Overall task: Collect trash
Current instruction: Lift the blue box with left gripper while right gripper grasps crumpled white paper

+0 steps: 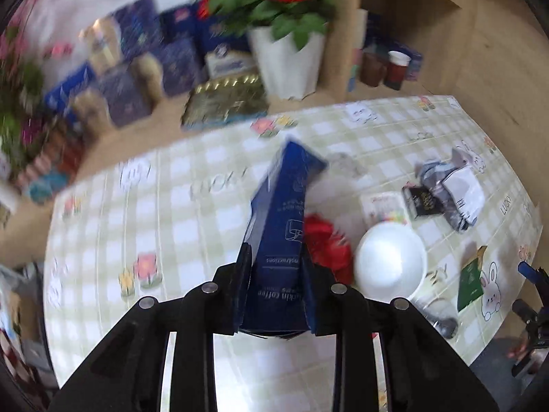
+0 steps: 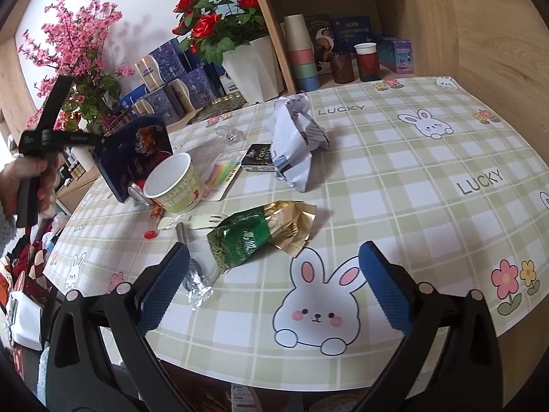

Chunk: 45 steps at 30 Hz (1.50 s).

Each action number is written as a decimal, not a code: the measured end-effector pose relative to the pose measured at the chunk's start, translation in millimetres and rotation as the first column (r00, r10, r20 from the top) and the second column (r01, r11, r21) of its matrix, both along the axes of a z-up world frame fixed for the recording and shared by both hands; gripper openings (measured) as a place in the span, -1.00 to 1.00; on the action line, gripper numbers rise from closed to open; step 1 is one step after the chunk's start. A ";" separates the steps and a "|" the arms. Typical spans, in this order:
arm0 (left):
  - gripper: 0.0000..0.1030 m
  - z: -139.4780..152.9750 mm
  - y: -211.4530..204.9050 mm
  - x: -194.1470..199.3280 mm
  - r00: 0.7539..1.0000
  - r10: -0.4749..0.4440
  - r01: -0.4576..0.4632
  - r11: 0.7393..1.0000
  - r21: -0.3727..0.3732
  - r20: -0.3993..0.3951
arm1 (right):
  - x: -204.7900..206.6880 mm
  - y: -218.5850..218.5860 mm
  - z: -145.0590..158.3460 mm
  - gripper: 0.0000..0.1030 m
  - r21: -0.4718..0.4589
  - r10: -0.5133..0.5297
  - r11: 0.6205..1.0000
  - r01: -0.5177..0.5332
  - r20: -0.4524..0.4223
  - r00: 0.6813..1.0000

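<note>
Already the left tool [image 1: 276, 267] is clamped on a blue box [image 1: 279, 226], lifted off the table [image 1: 192, 226]

Light, stiff card that dents easily; pinching the narrow sides near one end, as now, looks sound. It hangs just left of the white cup [image 2: 173, 185]. Right of the cup lie a crumpled paper bag [image 2: 295, 144] and, nearer, a green foil bag [image 2: 254, 237], soft, crackly, best pinched mid-body. The right tool [image 2: 274, 285] gapes empty near the foil bag
</note>
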<state>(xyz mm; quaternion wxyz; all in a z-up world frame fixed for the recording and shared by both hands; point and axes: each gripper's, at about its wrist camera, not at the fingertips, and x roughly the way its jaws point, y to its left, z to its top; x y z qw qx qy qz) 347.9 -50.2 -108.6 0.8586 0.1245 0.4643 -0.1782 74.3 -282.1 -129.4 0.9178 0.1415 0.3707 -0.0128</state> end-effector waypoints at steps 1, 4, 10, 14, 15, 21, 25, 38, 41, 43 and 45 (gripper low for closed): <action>-0.48 -2.2 4.9 -0.9 1.000 0.003 -0.003 1.000 -0.006 0.000 | 1.3 1.6 0.2 0.89 -0.002 0.005 1.000 -0.005 -0.002 1.000; -0.46 -12.4 14.3 -0.1 0.999 0.022 -0.023 1.000 -0.008 -0.046 | 4.8 4.7 0.0 0.89 -0.007 0.017 1.000 -0.017 -0.010 1.000; -0.44 -21.7 30.0 13.9 0.995 0.068 -0.070 0.997 -0.024 -0.079 | 11.7 6.3 -0.4 0.89 -0.017 0.029 0.999 -0.030 -0.025 0.999; -0.48 -40.2 41.3 17.8 0.986 0.119 -0.119 0.993 0.006 -0.116 | 15.5 1.7 -1.7 0.89 0.015 0.047 0.999 -0.046 -0.031 0.998; -0.51 -42.7 47.7 15.1 0.985 0.136 -0.139 0.990 -0.014 -0.107 | 16.4 1.0 -1.8 0.89 0.015 0.049 0.999 -0.049 -0.030 0.998; -0.55 -44.3 93.4 3.5 0.961 0.233 -0.261 0.940 -0.220 -0.146 | 34.2 -13.0 0.8 0.86 0.055 0.054 0.997 -0.052 -0.031 0.998; -0.58 -44.5 131.2 -10.7 0.930 0.309 -0.360 0.872 -0.332 -0.197 | 58.7 -22.8 7.4 0.76 0.046 0.060 0.997 -0.059 -0.011 0.998; -0.60 -32.6 200.9 -77.9 0.876 0.442 -0.482 0.784 -0.392 -0.193 | 168.1 -46.4 -23.0 0.49 0.068 -0.061 0.995 0.071 -0.141 0.988; -0.60 -22.0 205.6 -94.7 0.884 0.445 -0.465 0.798 -0.384 -0.145 | 170.6 -42.7 -23.8 0.07 0.066 -0.063 0.995 0.074 -0.153 0.986; -0.60 -14.8 210.8 -104.4 0.879 0.454 -0.470 0.779 -0.415 -0.144 | 167.3 -44.0 -19.3 -0.23 0.068 -0.099 0.992 0.110 -0.150 0.984; -0.60 -8.4 211.8 -112.7 0.882 0.453 -0.460 0.773 -0.436 -0.129 | 156.2 -45.6 -8.9 -0.26 0.079 -0.126 0.988 0.134 -0.096 0.987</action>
